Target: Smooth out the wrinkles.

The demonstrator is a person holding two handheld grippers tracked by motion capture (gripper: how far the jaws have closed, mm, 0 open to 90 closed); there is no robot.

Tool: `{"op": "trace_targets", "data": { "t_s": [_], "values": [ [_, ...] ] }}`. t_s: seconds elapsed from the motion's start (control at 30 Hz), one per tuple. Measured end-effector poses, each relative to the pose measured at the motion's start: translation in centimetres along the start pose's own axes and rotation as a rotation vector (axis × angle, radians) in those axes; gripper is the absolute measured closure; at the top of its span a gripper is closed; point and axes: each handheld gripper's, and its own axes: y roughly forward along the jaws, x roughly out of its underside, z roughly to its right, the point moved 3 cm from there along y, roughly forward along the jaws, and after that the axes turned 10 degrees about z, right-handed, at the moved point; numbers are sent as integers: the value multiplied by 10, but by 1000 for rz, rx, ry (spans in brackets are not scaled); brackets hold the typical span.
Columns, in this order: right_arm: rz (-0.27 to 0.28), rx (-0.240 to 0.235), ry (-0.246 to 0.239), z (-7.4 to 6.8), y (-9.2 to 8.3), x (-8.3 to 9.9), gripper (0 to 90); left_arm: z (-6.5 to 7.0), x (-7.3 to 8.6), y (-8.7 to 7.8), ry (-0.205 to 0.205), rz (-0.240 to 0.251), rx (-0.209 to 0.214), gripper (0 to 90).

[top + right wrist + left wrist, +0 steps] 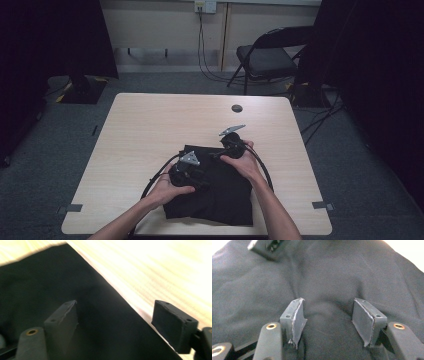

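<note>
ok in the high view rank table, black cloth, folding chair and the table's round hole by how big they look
1. table
2. black cloth
3. folding chair, though it stands farther from the camera, so unsure against the cloth
4. round hole

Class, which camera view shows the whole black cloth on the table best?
The high view: the black cloth lies folded on the table, all edges visible. The left gripper view gives a close patch of wrinkled fabric; the right gripper view gives one straight edge against the wood.

Both forearms are entering from the bottom edge; the left gripper (200,172) and right gripper (216,154) are sitting lower centre, jaws parted.
</note>
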Motion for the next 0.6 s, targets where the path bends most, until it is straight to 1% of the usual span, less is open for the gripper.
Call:
{"op": "trace_targets", "data": {
  "t_s": [0.07, 0.1, 0.13, 0.17, 0.2, 0.23, 0.27, 0.3, 0.33, 0.37, 0.4, 0.43, 0.47, 0.53, 0.6],
  "values": [
    [-7, -3, 8, 1, 2, 1, 178, -1, 1, 1, -3, 8, -1, 425],
    [-2, -20, 21, 2, 4, 2, 190, -1, 1, 1, -3, 8, -5, 427],
    [-5, -21, 18, 2, 5, 3, 186, 0, 1, 1, 6, 6, -11, 428],
    [1, -19, -4, -1, 6, 5, 194, 0, 1, 2, 7, 9, -16, 428],
    [3, -28, -10, -2, 5, 5, 208, 0, 1, 2, 7, 10, -16, 428],
    [9, -34, -10, -2, 5, 6, 246, 0, 2, 2, 5, 17, -19, 428],
    [13, -54, -8, -3, 3, 6, 317, 1, 2, 2, 5, 21, -25, 432],
    [13, -70, -8, -6, 1, 7, 332, 2, 3, 1, 11, 17, -29, 433],
    [9, -81, -12, -7, -1, 9, 386, 2, 3, 2, 14, 22, -31, 433],
    [10, -107, 0, -8, -4, 10, 471, 2, 3, 2, 12, 23, -31, 433],
    [5, -130, 8, -8, -7, 12, 507, 2, 3, 2, 14, 25, -30, 434],
    [5, -130, 8, -8, -7, 12, 507, 2, 3, 2, 14, 25, -30, 435],
    [-6, -159, 28, -9, -9, 13, 592, 2, 3, 2, 17, 26, -30, 435],
    [-6, -182, 36, -10, -10, 12, 707, 2, 3, 2, 21, 25, -37, 437],
    [8, -217, 45, -12, -14, 9, 739, 3, 3, 2, 23, 24, -47, 441]
  ]
}}
